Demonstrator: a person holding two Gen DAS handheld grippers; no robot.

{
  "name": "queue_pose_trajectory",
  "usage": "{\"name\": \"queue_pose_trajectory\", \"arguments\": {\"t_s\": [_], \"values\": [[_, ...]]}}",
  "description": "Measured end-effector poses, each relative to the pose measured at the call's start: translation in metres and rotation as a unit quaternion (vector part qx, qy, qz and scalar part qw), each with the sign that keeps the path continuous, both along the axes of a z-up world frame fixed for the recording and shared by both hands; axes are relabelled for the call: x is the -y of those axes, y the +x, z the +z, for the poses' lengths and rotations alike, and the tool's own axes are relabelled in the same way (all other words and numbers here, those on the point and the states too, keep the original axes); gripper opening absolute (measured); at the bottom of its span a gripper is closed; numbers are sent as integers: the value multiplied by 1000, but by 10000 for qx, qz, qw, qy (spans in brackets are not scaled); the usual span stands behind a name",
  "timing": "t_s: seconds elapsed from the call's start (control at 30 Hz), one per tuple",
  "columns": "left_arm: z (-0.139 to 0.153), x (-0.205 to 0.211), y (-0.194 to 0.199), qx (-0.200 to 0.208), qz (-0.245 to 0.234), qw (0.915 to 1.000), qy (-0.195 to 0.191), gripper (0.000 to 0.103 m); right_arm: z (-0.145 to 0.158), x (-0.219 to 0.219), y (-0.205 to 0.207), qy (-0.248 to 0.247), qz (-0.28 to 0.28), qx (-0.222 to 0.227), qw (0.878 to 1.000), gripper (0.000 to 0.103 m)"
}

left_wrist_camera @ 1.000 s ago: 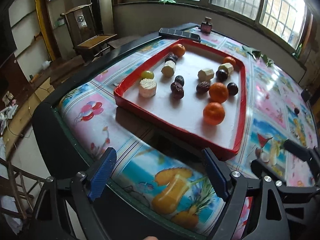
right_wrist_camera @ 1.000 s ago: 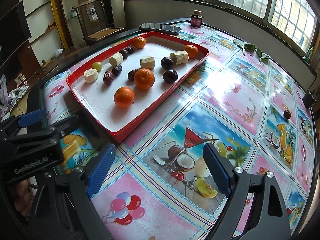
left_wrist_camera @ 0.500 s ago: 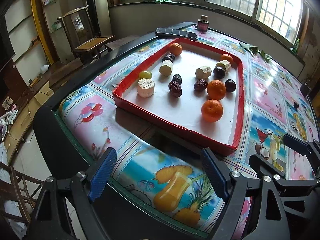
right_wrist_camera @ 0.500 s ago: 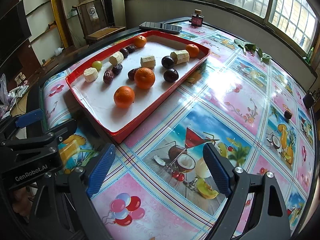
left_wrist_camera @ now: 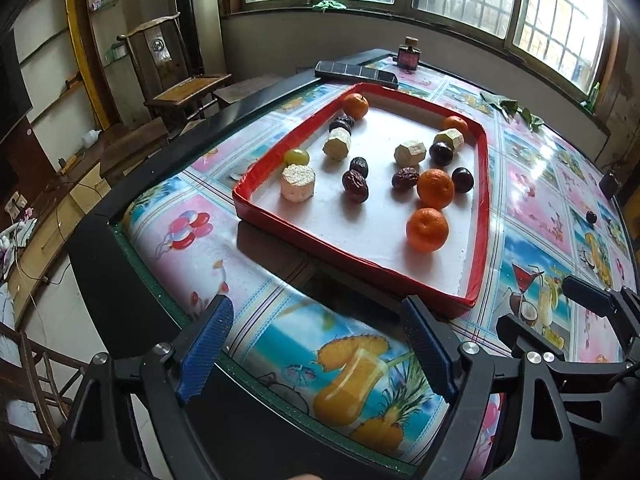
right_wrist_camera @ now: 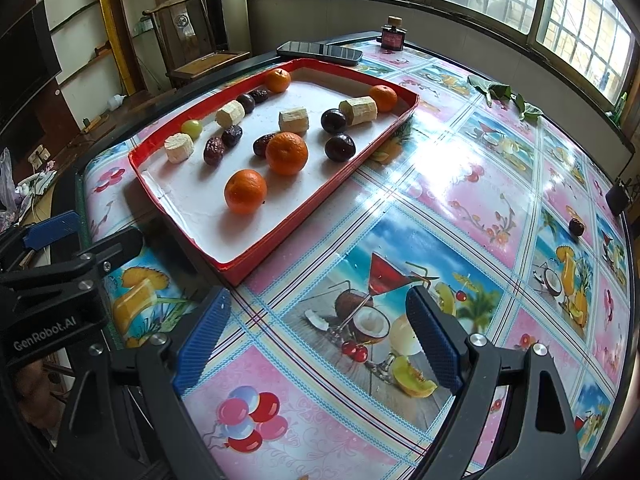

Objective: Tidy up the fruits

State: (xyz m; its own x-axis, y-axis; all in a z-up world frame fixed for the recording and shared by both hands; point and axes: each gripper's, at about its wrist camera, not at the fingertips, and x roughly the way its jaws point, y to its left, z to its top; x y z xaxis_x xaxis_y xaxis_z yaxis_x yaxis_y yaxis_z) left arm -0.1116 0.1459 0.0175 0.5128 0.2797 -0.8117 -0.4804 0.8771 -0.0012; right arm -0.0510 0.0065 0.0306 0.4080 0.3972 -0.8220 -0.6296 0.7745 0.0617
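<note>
A red-rimmed tray (left_wrist_camera: 482, 184) (right_wrist_camera: 320, 196) with a white floor lies on the patterned table. It holds several tangerines (left_wrist_camera: 427, 229) (right_wrist_camera: 245, 191), dark plums (right_wrist_camera: 339, 147), red dates (left_wrist_camera: 355, 185), pale sugarcane pieces (left_wrist_camera: 298, 183) (right_wrist_camera: 358, 110) and one green grape (left_wrist_camera: 297, 156) (right_wrist_camera: 191, 127). A lone dark date (right_wrist_camera: 576, 227) (left_wrist_camera: 591, 217) sits on the table far right. My left gripper (left_wrist_camera: 316, 354) hovers open at the table's near edge, short of the tray. My right gripper (right_wrist_camera: 316, 340) is open and empty over the cocktail print, right of the tray's near corner.
A black phone (left_wrist_camera: 356, 73) (right_wrist_camera: 320, 52) lies beyond the tray. A small dark bottle (left_wrist_camera: 409, 54) (right_wrist_camera: 393, 33) stands at the far edge, green leaves (right_wrist_camera: 504, 94) to its right. A wooden chair (left_wrist_camera: 180, 80) stands left of the table.
The left wrist view has shifted slightly, so the tray sits a little farther and more centred. The right gripper has hardly moved. Both grippers stay open.
</note>
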Motion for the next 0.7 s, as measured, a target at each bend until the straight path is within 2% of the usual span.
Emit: {"name": "queue_pose_trajectory", "arguments": {"t_s": [0.43,0.7], "values": [[-4,0,3,-93,-148,9998,-131,86,-3,1,2,-15,-9,-17,10000,89],[-1,3,-1,47,-160,9999,-27,86,-3,1,1,-17,-14,-11,10000,89]]}}
